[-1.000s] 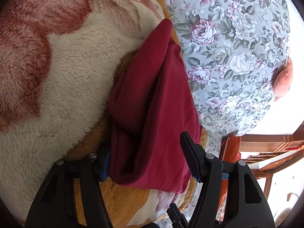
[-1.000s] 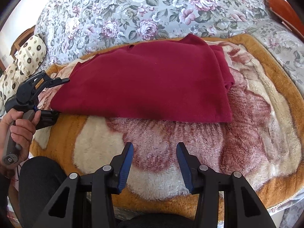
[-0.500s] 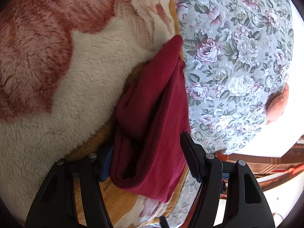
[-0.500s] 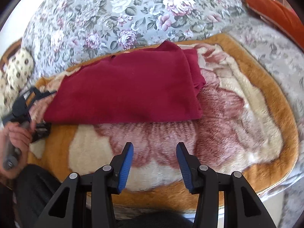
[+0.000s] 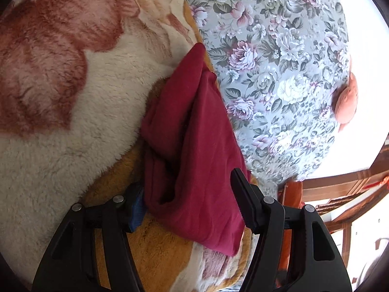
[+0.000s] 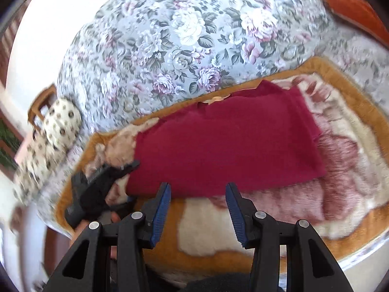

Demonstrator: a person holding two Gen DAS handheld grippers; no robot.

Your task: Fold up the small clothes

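Note:
A dark red garment (image 6: 226,146) lies folded into a long flat strip on a fluffy blanket (image 6: 206,223) over a floral sofa. In the left wrist view the strip's near end (image 5: 192,121) runs between the fingers of my left gripper (image 5: 188,182), which stand wide apart and do not pinch it. The cloth hides the left pad. In the right wrist view that left gripper (image 6: 132,181) straddles the strip's left end, held by a hand. My right gripper (image 6: 198,187) hovers open over the blanket, just in front of the garment's near edge, with nothing between its fingers.
The floral sofa back (image 6: 184,48) rises right behind the garment. A spotted cushion (image 6: 60,124) sits at the sofa's left end and an orange cushion (image 5: 346,102) at the other. Wooden furniture (image 5: 340,185) stands beyond the sofa. The blanket's orange border (image 6: 352,92) marks its edge.
The right gripper has risen and rolled, so its view now tilts and the garment's near edge sits just past its fingertips. The left gripper has stayed at the garment's end, turning slightly.

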